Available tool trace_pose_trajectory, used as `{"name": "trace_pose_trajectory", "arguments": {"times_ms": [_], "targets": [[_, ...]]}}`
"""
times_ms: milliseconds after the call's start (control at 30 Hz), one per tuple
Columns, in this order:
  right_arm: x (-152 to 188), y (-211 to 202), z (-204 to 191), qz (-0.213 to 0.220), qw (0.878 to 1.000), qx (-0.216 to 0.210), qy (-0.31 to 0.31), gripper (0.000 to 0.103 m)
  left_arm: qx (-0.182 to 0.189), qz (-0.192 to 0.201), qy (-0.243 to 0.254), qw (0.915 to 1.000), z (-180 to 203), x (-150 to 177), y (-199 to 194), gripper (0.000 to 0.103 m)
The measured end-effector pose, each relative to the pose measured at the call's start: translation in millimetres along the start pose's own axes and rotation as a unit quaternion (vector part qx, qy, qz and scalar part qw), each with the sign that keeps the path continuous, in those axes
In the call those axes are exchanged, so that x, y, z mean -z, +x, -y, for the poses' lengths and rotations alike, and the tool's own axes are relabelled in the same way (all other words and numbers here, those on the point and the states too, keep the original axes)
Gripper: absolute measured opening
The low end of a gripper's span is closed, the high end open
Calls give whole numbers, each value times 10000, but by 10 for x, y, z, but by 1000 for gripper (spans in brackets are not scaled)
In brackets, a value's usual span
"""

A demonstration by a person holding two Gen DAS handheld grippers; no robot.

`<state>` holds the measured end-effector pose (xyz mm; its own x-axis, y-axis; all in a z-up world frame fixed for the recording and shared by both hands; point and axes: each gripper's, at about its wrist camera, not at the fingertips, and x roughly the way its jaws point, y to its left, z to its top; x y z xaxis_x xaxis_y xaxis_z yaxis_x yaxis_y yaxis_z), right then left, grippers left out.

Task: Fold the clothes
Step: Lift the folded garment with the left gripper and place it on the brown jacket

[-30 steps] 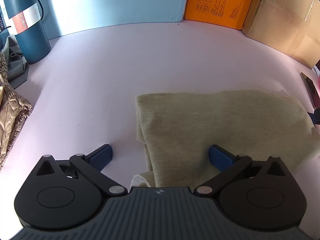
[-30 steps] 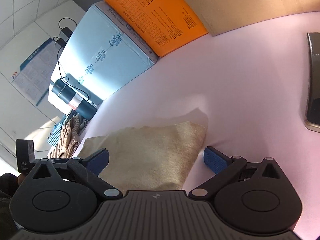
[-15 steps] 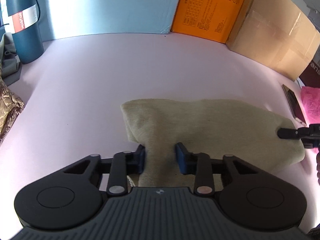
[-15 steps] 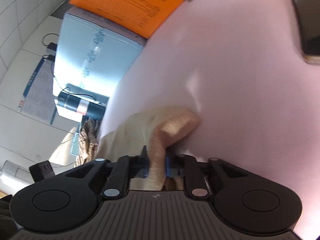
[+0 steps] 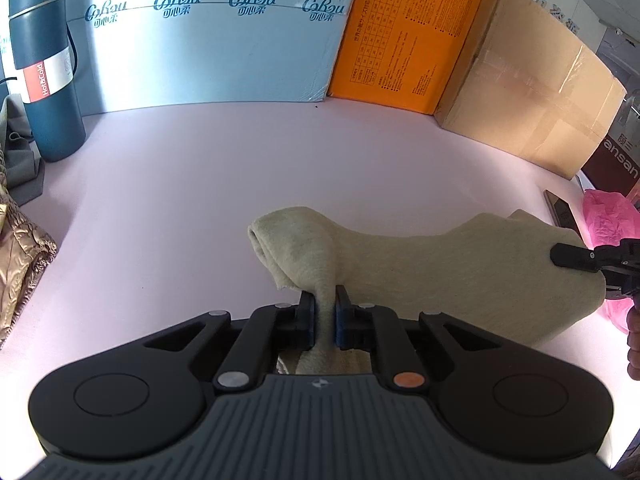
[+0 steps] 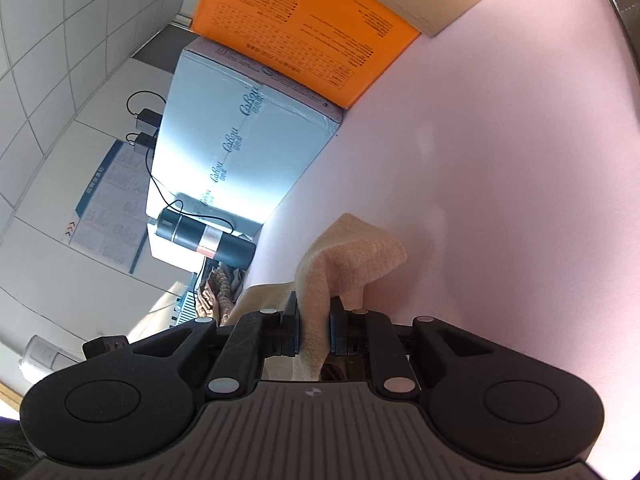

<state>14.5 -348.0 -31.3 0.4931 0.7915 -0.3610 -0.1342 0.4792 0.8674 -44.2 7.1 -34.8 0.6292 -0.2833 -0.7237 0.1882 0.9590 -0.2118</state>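
A beige knit garment (image 5: pixel 440 272) lies folded on the pale pink table (image 5: pixel 180 200). My left gripper (image 5: pixel 325 304) pinches its near left corner: the blue pads press a pulled-up ridge of the fabric, and the jaws are still closing on it. That corner hangs slightly off the table. At the garment's right end my right gripper (image 6: pixel 314 312) is shut on the other corner (image 6: pixel 352 256), raised and rolled to one side. Its black finger (image 5: pixel 568 256) shows at the right edge of the left wrist view.
A dark blue thermos (image 5: pixel 44 68) stands at the far left. A light blue box (image 5: pixel 216 40), an orange box (image 5: pixel 408 32) and a cardboard box (image 5: pixel 532 80) line the back. A phone (image 5: pixel 562 212) and pink bag (image 5: pixel 608 220) lie right, a quilted gold garment (image 5: pixel 20 264) left.
Both grippers went from wide open around the garment's near corners to closed on them. Each has lifted its corner off the table, and the right gripper has rolled.
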Motion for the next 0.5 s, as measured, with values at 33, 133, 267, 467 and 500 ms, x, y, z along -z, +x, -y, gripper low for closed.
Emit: {"name": "trace_pose_trajectory", "arguments": {"times_ms": [33, 133, 267, 467, 500], "targets": [[-4, 10, -31, 11, 10000, -28, -23, 12, -32, 9, 30, 10000, 1, -2, -31, 8], [-10, 50, -118, 25, 9999, -103, -79, 12, -157, 51, 15, 9999, -20, -24, -113, 8], [-3, 143, -244, -2, 9996, -239, -139, 12, -373, 129, -84, 9992, -86, -39, -235, 8], [14, 381, -467, -173, 9982, -525, -220, 12, -689, 261, -223, 9970, -277, -4, -473, 8], [15, 440, -509, -222, 9978, -571, -247, 12, -744, 292, -253, 9965, -312, 0, -520, 8]]}}
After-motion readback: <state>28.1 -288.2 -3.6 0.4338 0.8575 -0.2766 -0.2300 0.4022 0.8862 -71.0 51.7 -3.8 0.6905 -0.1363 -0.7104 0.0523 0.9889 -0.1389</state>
